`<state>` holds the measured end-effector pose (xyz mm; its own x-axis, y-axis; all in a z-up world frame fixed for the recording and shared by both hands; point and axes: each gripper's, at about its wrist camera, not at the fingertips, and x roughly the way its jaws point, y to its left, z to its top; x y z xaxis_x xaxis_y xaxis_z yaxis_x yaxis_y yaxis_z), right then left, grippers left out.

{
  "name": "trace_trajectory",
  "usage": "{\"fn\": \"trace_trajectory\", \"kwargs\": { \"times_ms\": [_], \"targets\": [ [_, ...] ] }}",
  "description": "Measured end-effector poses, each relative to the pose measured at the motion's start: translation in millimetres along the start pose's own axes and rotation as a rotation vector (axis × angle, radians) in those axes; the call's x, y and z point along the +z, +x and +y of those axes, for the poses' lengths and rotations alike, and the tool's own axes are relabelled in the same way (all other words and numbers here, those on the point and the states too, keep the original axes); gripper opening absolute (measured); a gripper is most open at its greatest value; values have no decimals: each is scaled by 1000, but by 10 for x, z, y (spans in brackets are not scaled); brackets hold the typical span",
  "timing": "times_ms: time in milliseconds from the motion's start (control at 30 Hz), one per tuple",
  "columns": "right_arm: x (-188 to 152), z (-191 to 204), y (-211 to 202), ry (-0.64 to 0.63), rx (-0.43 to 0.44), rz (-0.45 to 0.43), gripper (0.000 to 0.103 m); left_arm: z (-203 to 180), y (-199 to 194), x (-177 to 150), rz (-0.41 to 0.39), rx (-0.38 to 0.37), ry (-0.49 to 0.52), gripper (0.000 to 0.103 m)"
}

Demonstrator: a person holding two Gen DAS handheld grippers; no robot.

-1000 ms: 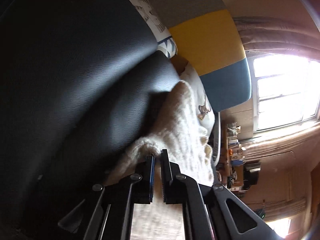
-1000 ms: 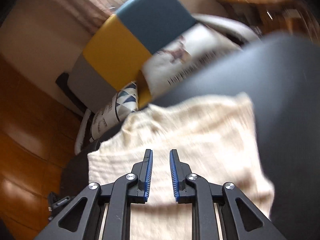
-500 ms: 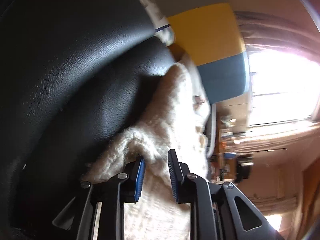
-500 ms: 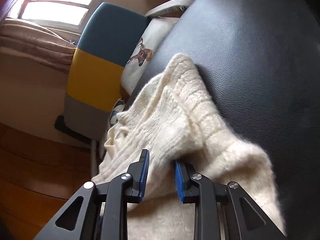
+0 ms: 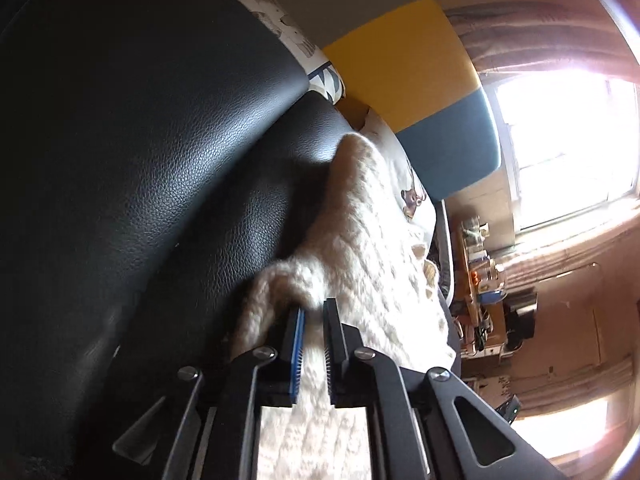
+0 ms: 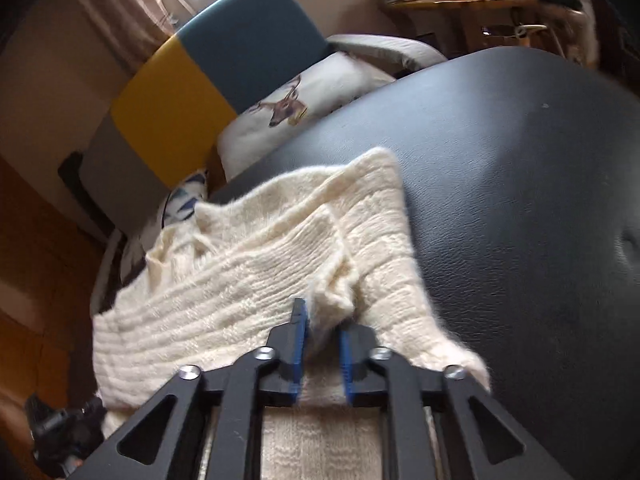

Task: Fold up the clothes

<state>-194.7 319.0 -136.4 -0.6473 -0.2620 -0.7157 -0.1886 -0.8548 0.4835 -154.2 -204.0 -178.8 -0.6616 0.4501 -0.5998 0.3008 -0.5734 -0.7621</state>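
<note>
The cream knit sweater [image 6: 280, 264] lies on the black leather surface [image 6: 520, 168], one bunched fold clamped in the left tongs [image 5: 314, 312], another in the right tongs [image 6: 322, 316].

Cream sweater [image 6: 288, 264] on black leather seat [image 6: 520, 184]

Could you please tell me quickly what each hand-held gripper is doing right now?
Left hand-held gripper: shut on the sweater.
Right hand-held gripper: shut on the sweater.
</note>
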Motion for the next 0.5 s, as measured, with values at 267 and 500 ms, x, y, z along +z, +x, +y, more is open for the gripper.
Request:
{"fn": "trace_trajectory", "kwargs": {
  "times_ms": [267,500],
  "targets": [
    [187,748,-300,-137,192,-41,72,-475,-302,-238,-64,-16,270,13],
    [-41,2396,694,-425,558,383,73,-680,0,-263,-62,44,395,13]
  ]
}}
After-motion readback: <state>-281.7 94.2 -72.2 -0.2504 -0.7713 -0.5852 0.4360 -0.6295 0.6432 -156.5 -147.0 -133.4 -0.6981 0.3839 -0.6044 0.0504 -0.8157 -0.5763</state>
